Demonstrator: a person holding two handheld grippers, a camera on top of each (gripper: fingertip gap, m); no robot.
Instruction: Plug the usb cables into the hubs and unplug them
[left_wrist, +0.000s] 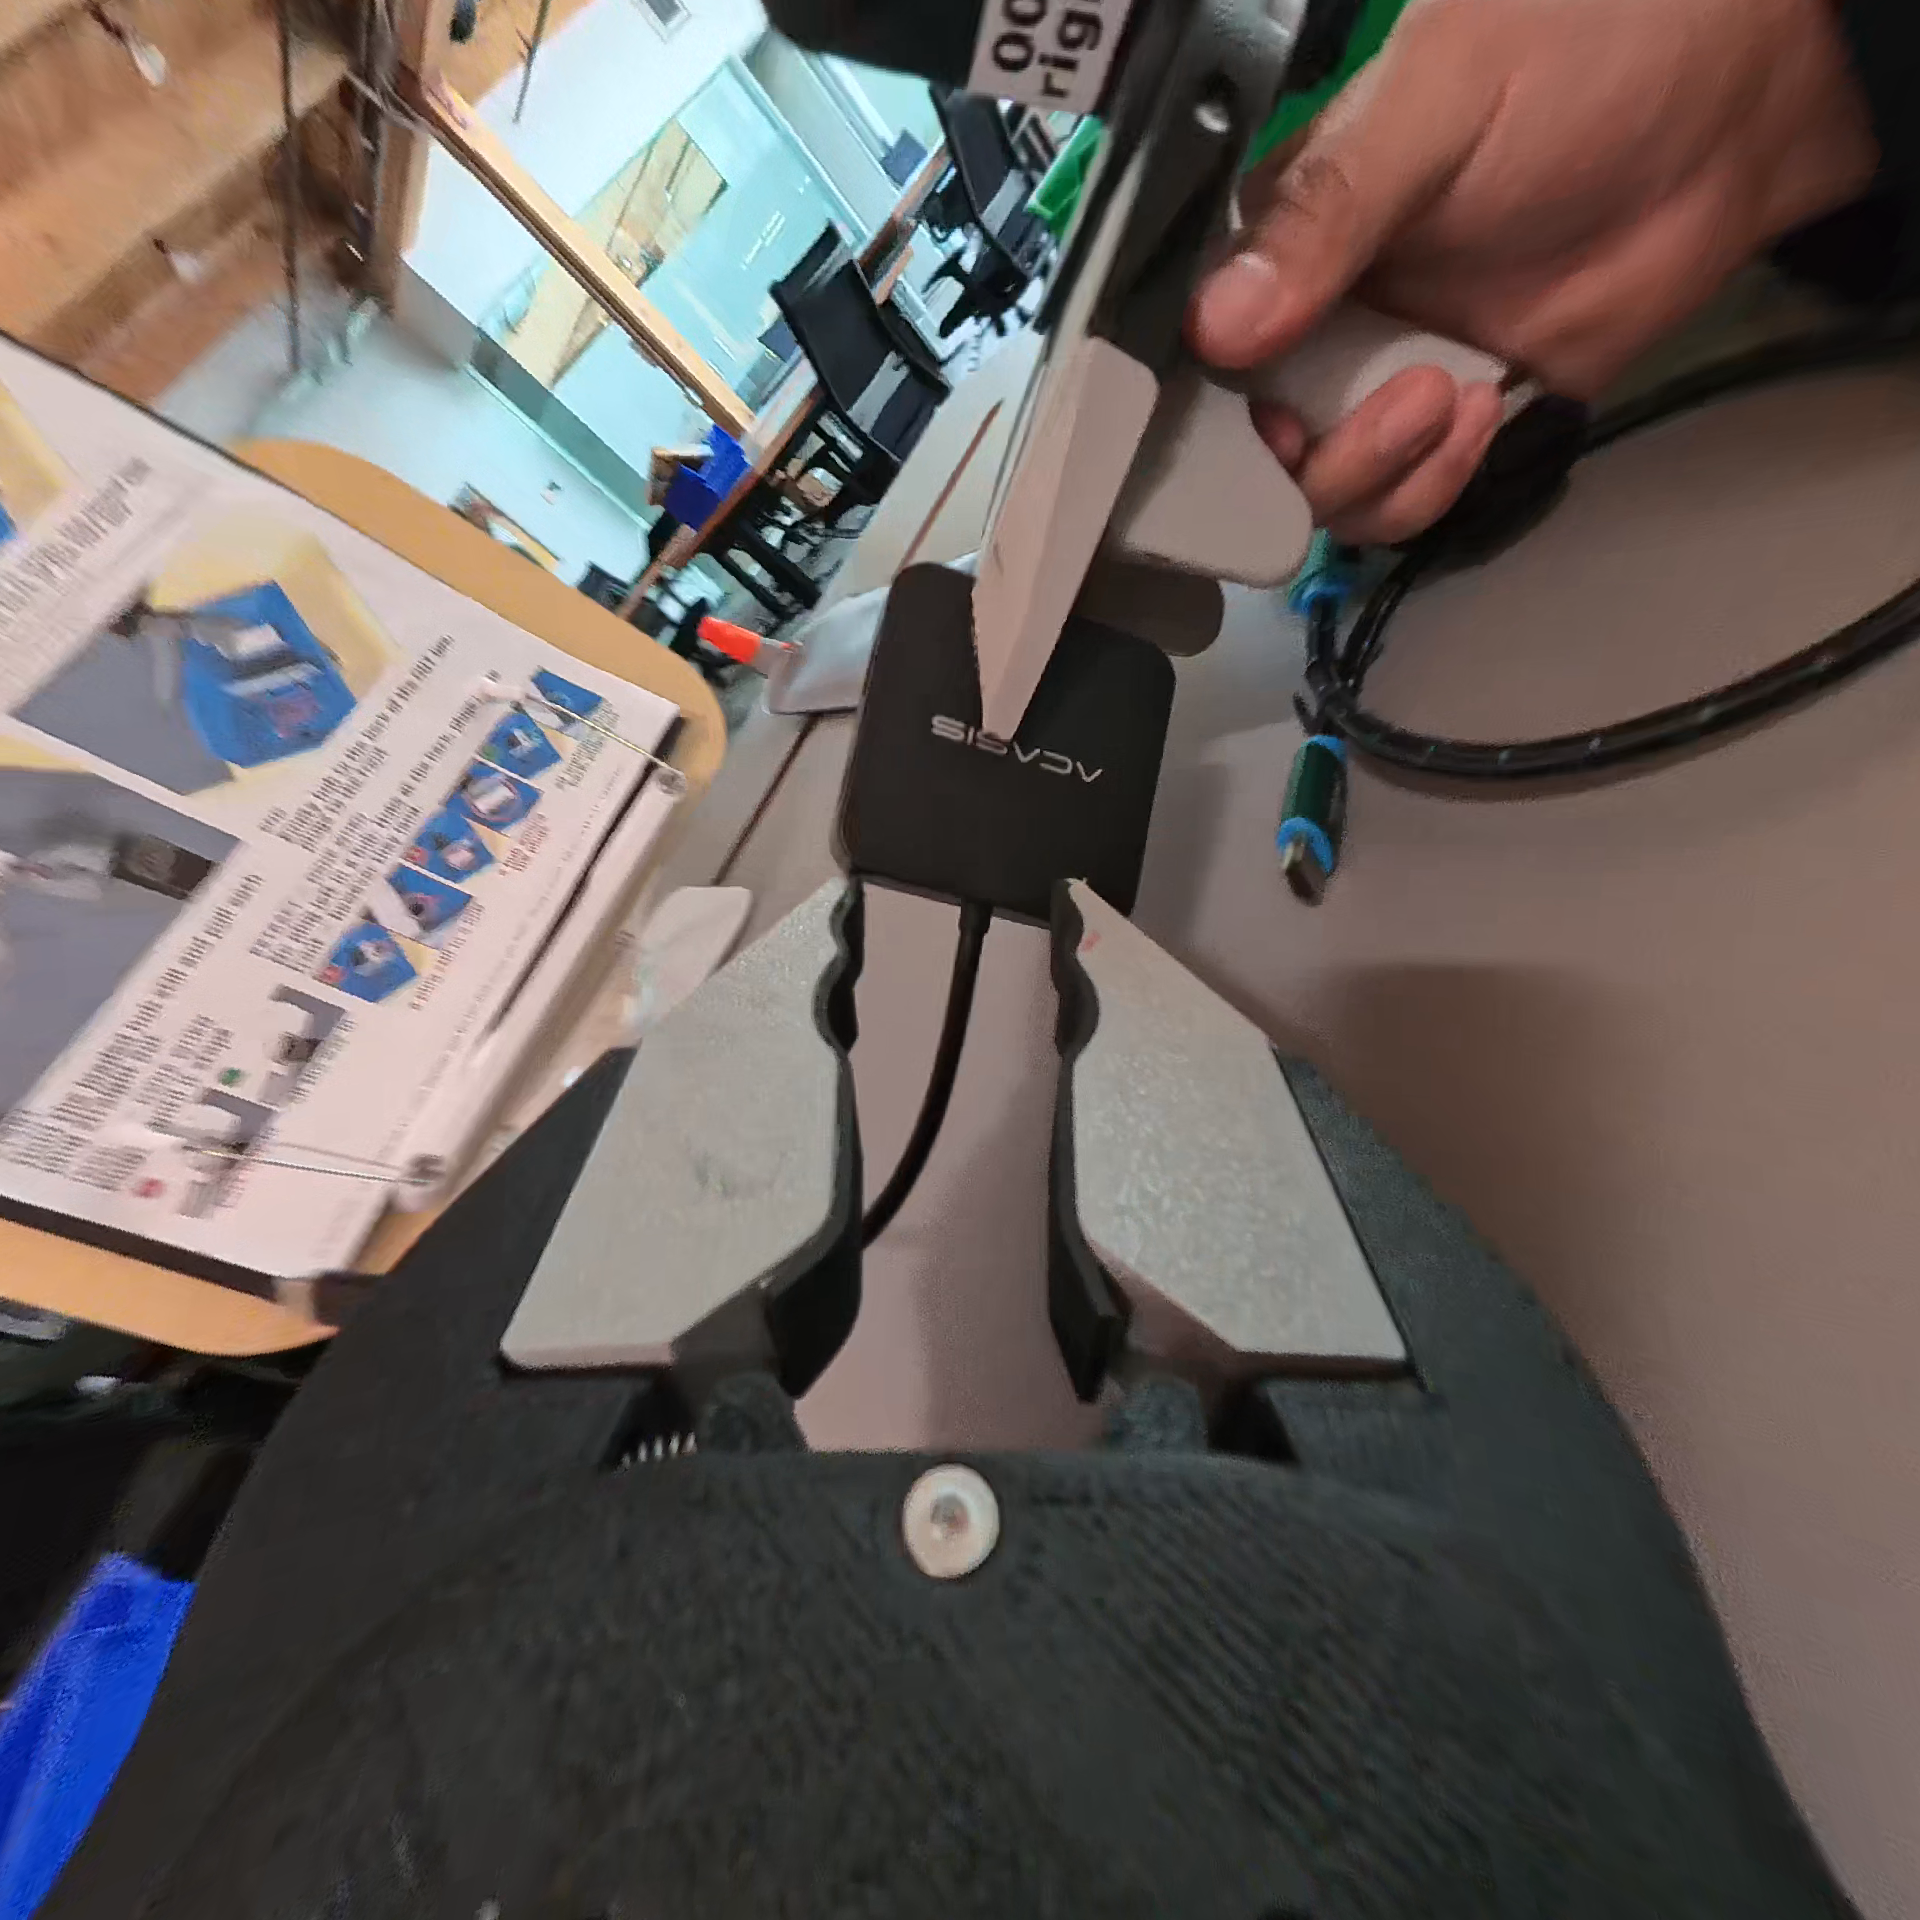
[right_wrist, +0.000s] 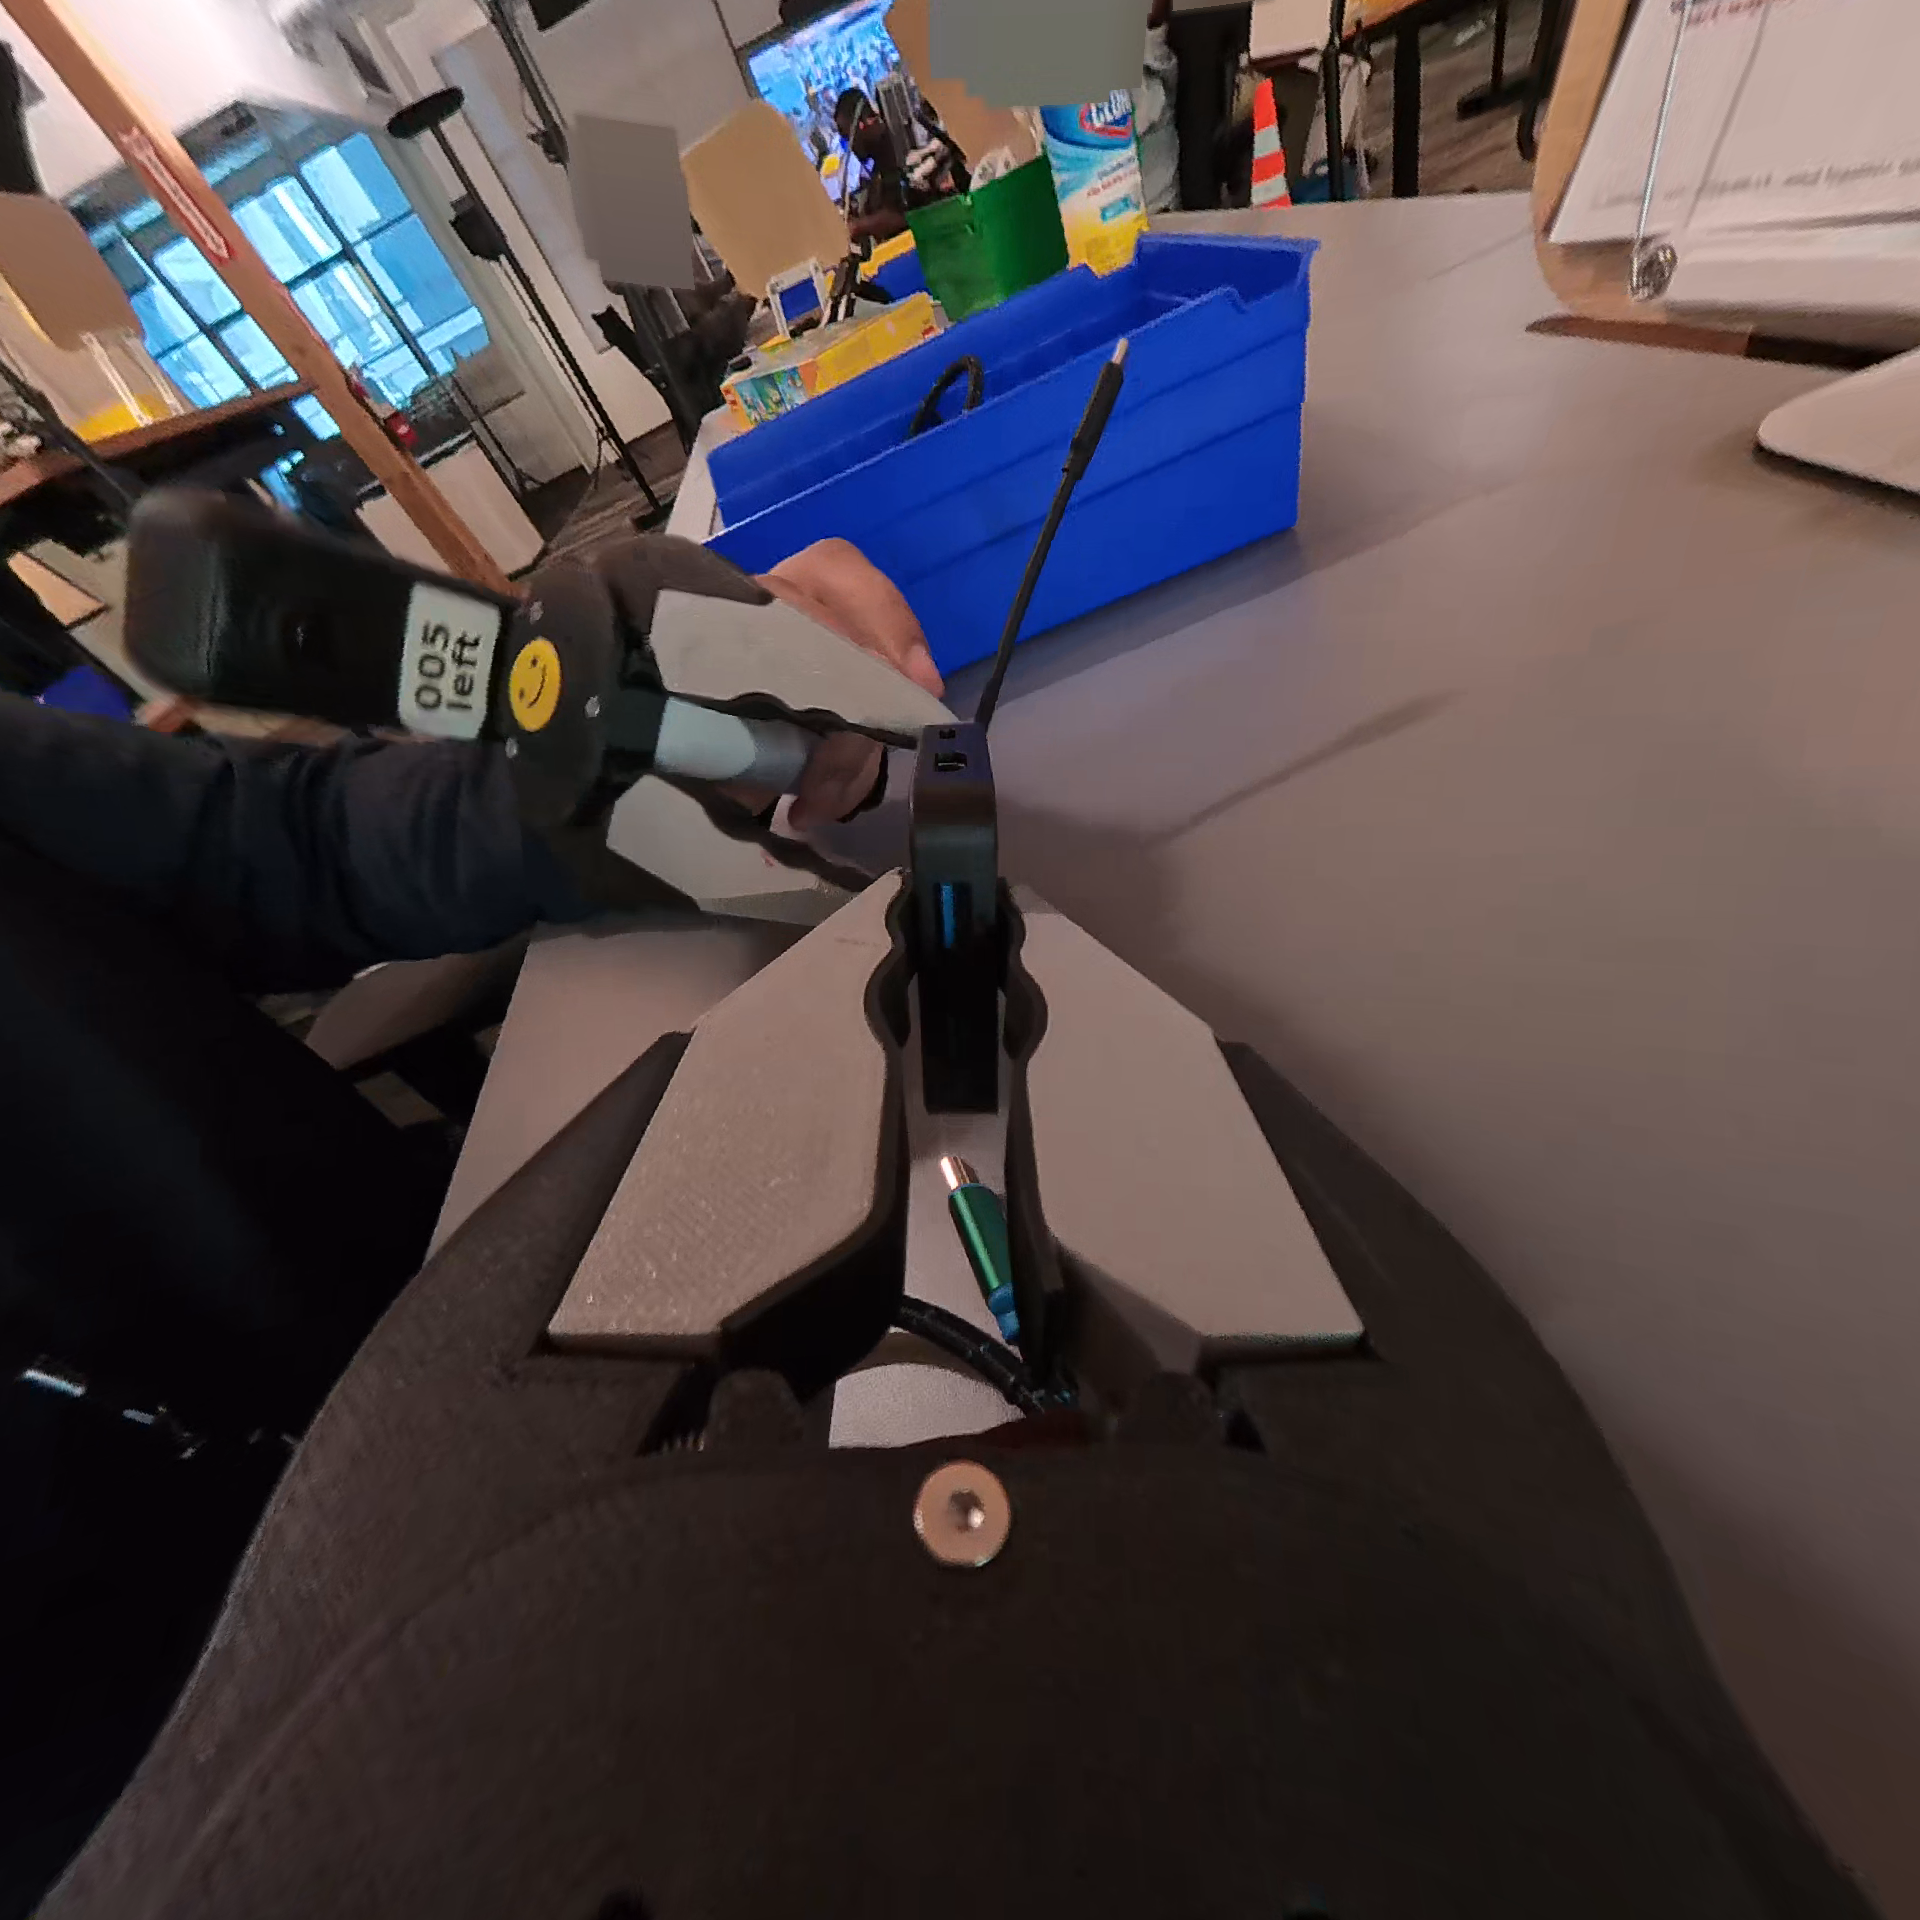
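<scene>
Small black hub, flat and square with rounded corners and a matte shell, held on edge above the grey table, clamped between the black scalloped pads of the right gripper, jaws pressed onto its two broad faces. Blue port slot showing on the narrow edge facing the camera, smaller ports on the top edge. Thin black cord rising stiffly from the far corner, ending in a slim metal plug. Left gripper just beside the hub's cord end, jaws apart, grey wedge fingers with wavy black pads straddling the cord without closing on it; tips close to the hub's edge, contact not clear. Underneath, a braided black cable curling over the smooth tabletop, with a shiny green metal plug banded in blue. A hand wrapped around the right gripper's grey handle. Farther off, a glossy blue plastic bin, rectangular and ribbed, with a green box and a wipes canister behind. To the side, an open booklet of printed pages on a rounded wooden board.
</scene>
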